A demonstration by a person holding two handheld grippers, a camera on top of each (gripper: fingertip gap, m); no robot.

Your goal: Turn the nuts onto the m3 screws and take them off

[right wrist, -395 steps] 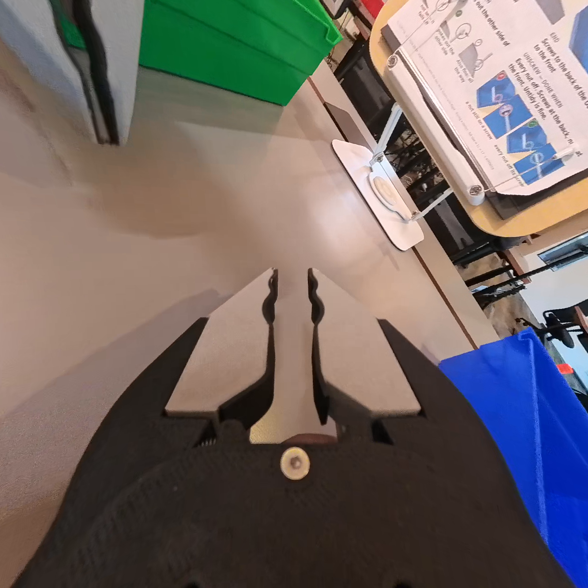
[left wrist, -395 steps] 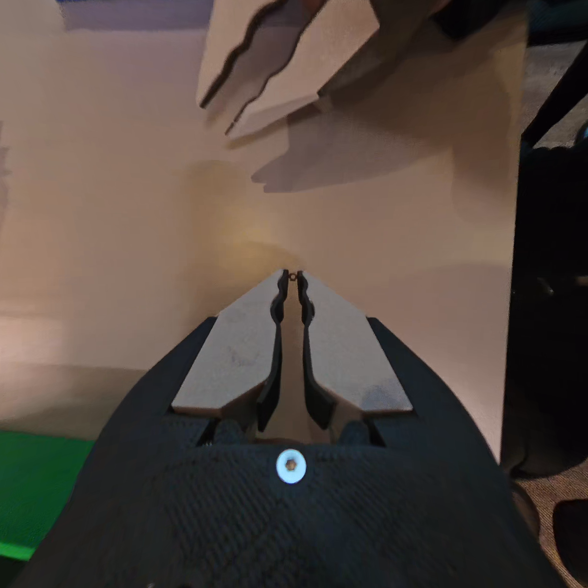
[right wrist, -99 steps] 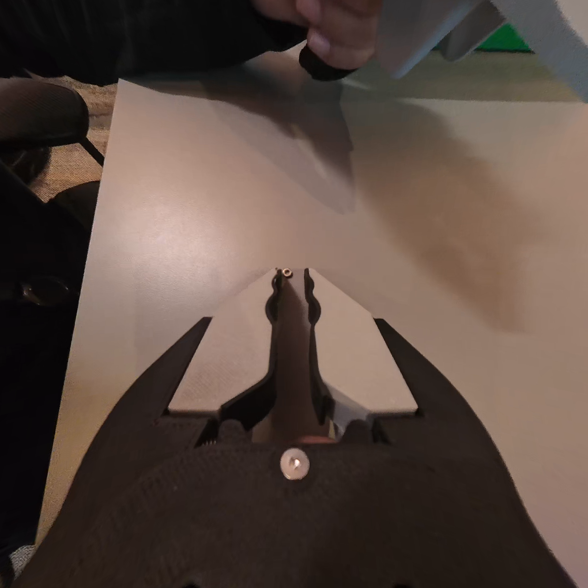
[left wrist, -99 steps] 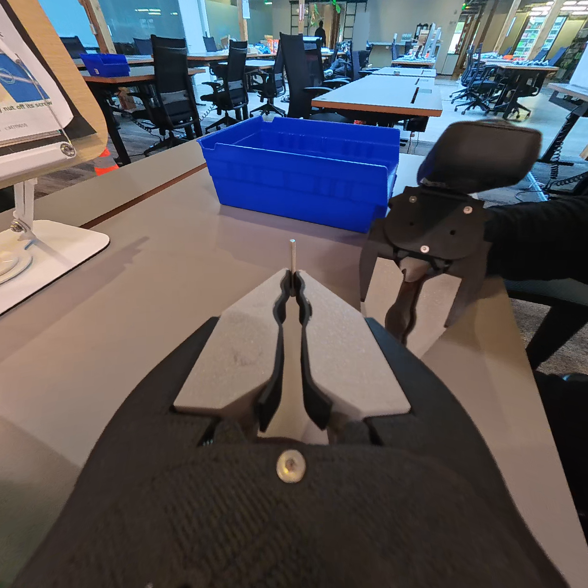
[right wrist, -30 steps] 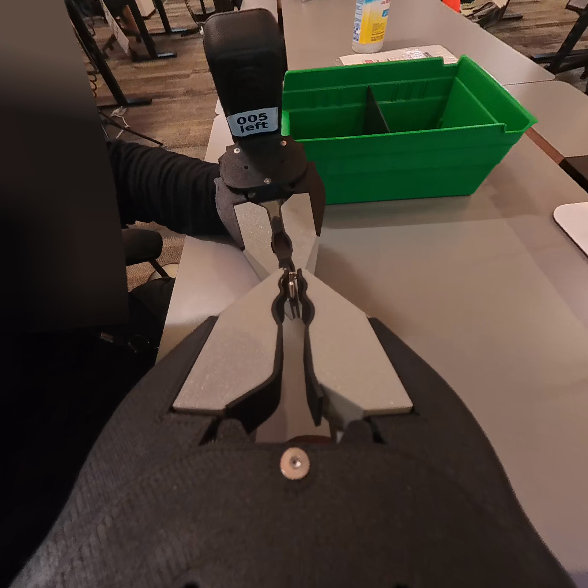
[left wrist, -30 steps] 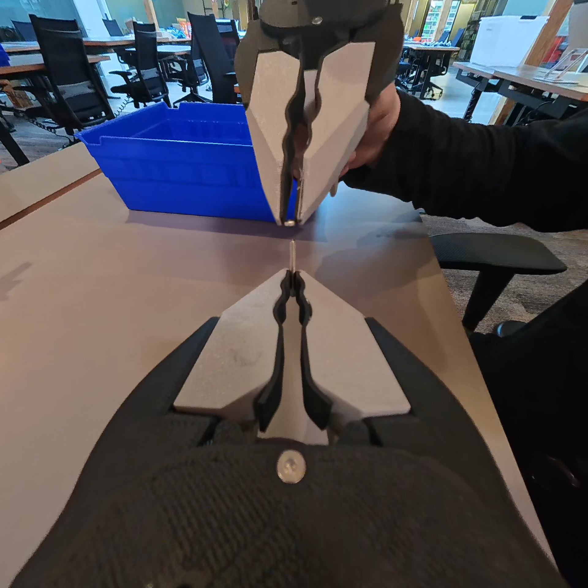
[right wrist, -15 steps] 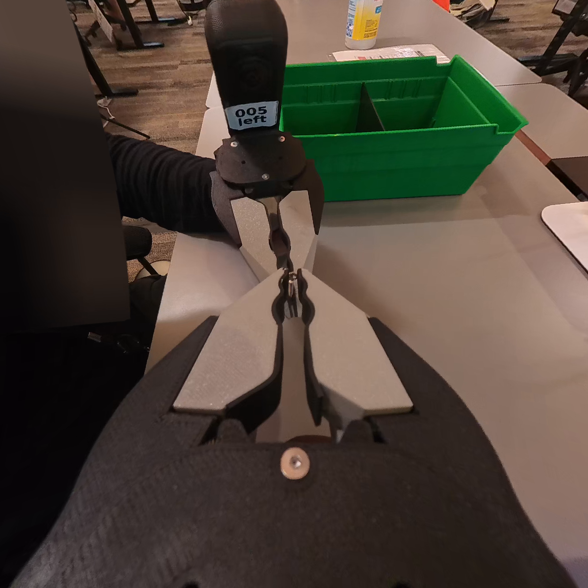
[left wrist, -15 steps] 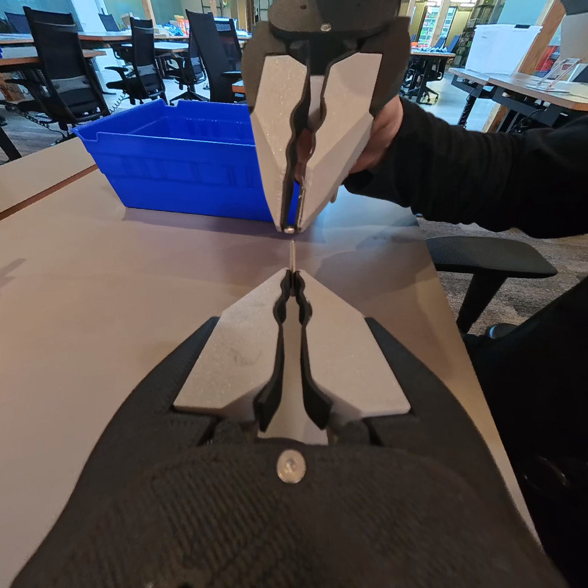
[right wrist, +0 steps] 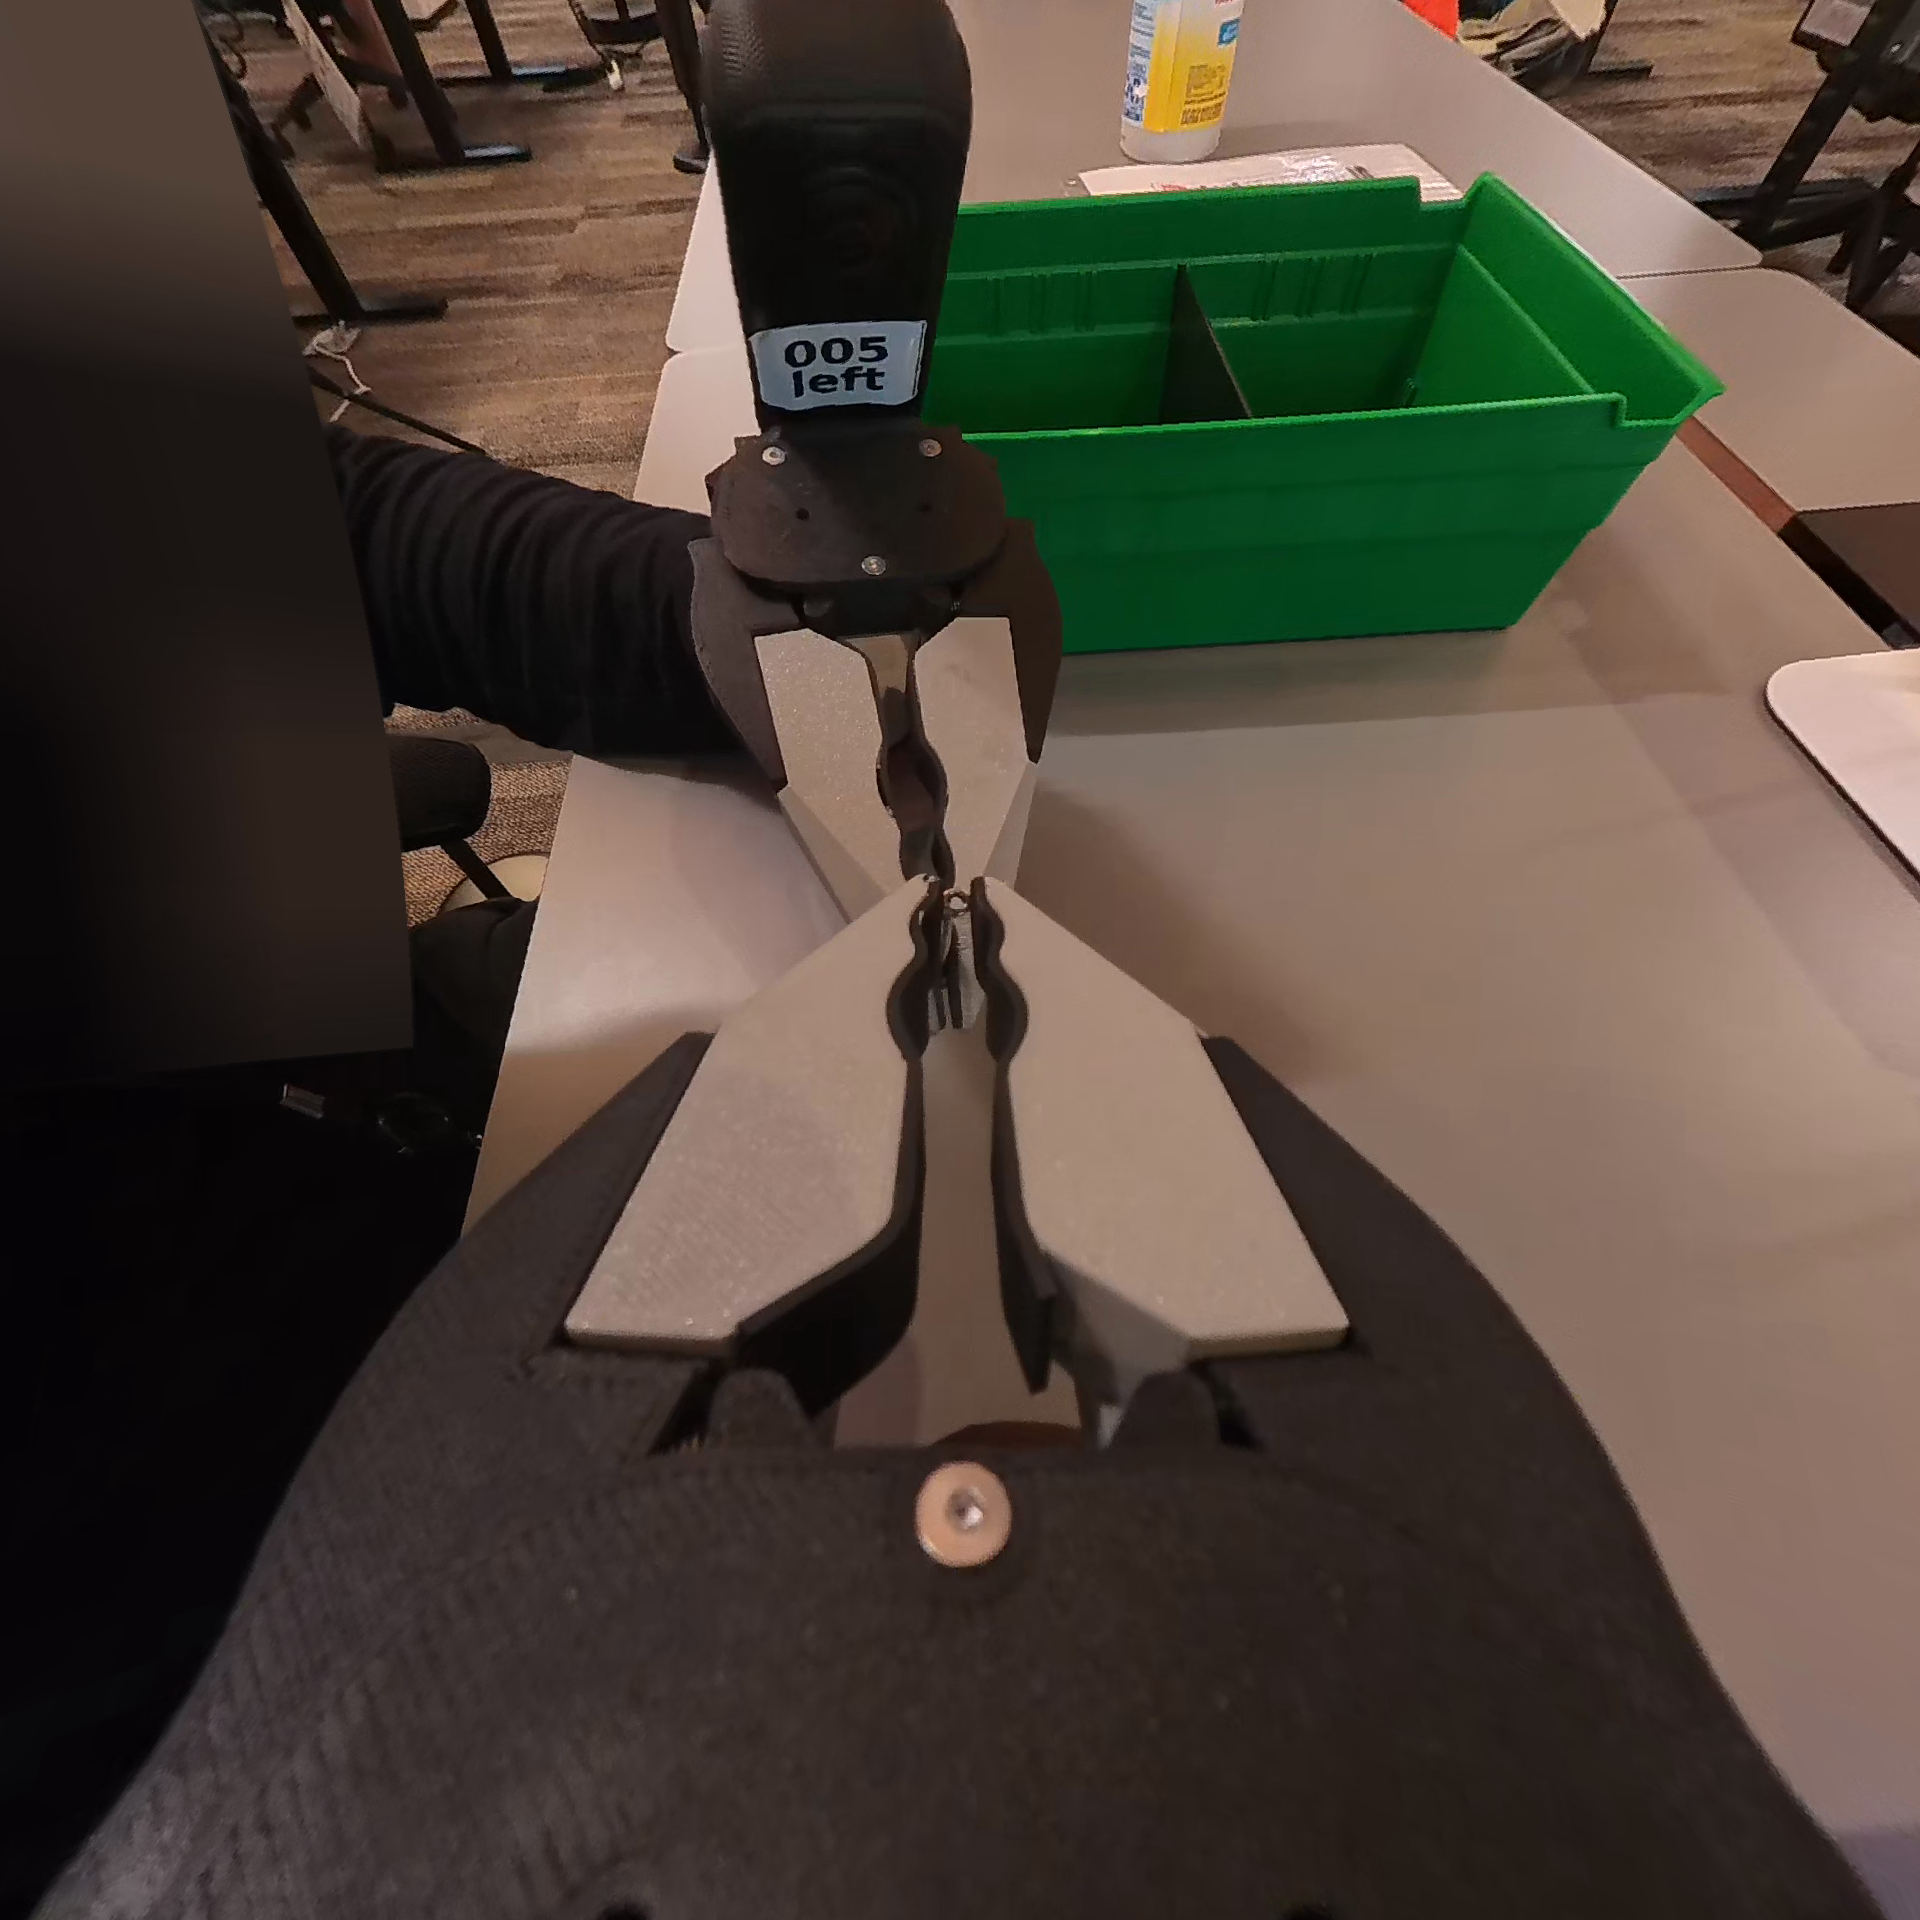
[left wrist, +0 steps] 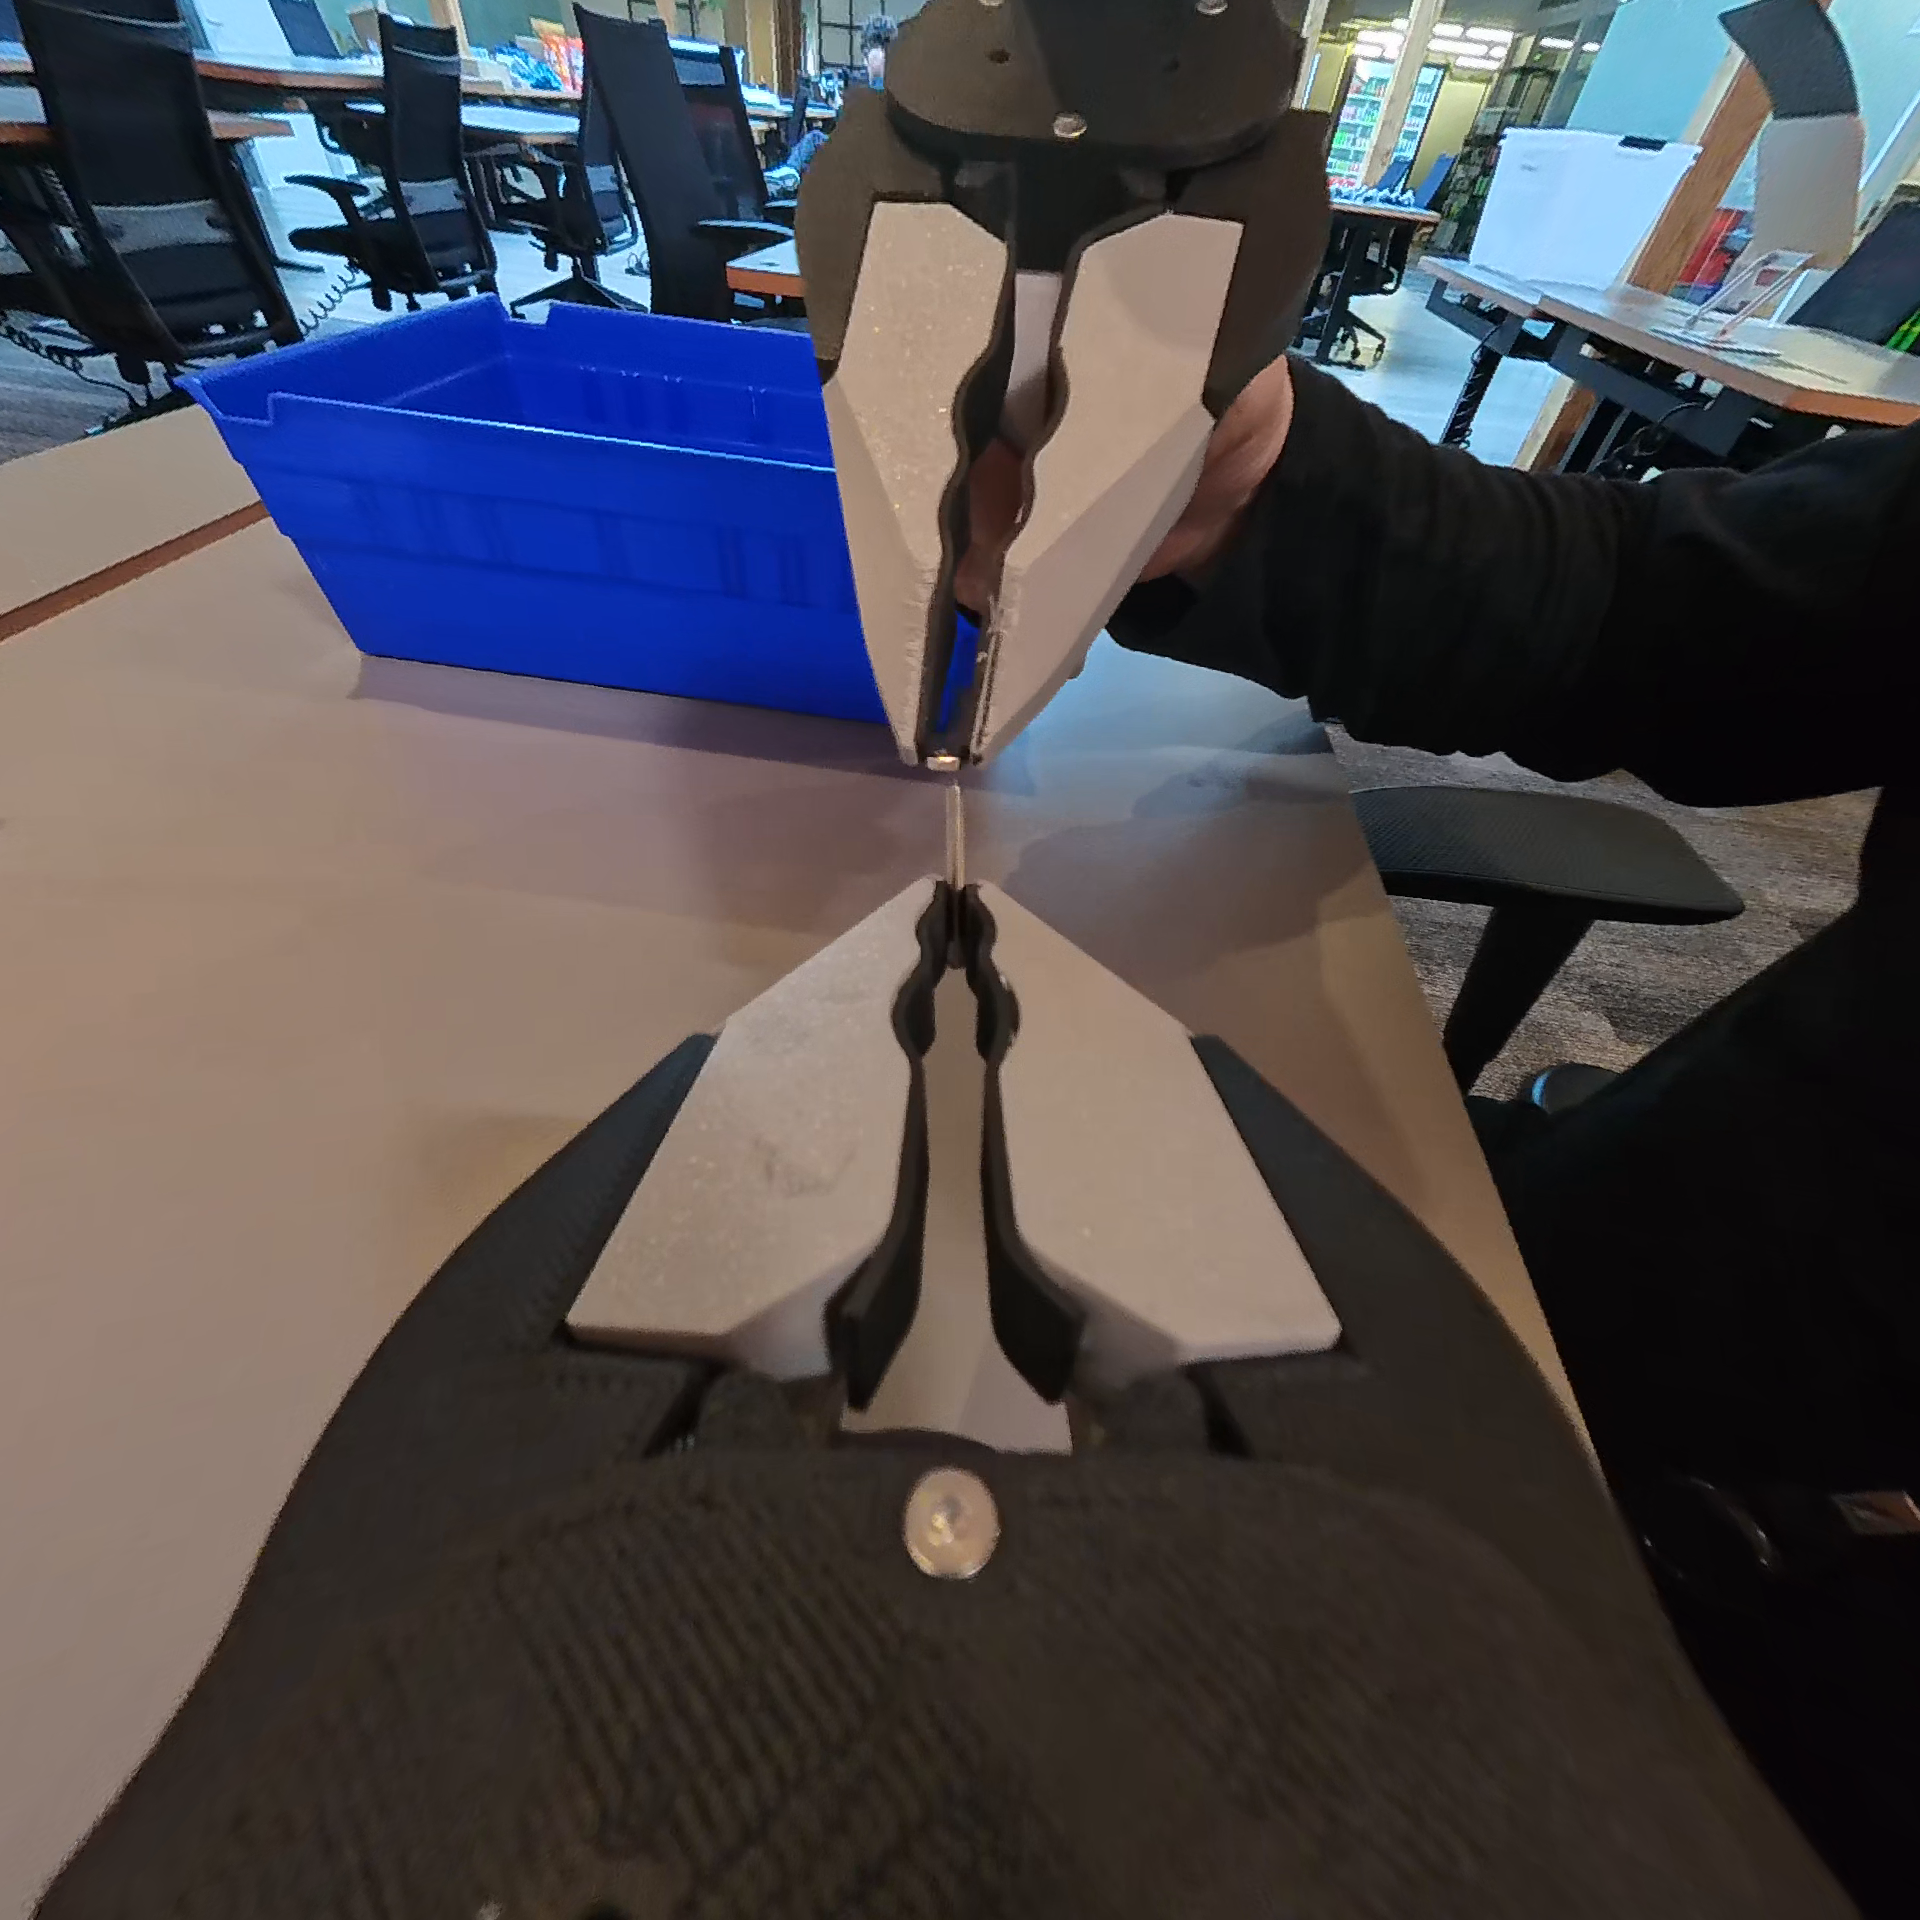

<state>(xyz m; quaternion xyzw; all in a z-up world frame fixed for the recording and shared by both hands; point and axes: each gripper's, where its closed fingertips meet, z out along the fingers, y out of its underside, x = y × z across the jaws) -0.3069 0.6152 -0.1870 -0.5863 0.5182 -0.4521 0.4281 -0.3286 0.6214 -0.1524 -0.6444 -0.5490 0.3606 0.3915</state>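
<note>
Two tools meet tip to tip above the bench [left wrist: 416, 987]. My left tool [left wrist: 954, 902] clamps the screw [left wrist: 955, 844], head hidden. My right tool [left wrist: 943, 750] pinches the nut [left wrist: 943, 762] at the screw's tip; thread engagement unclear. Blue bin [left wrist: 540, 520] at far edge.

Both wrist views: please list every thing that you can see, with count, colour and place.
blue bin: 1, blue, on table behind right gripper
green bin: 1, green, divided, on table behind left gripper
table: 1, grey, under both grippers
screw: 1, silver, in left gripper, pointing at nut
nut: 1, silver, at right gripper's tips
bottle: 1, white and yellow, beyond green bin
chairs: several, black, background
left gripper: 1, grey, shut on screw
right gripper: 1, grey, shut on nut
</note>
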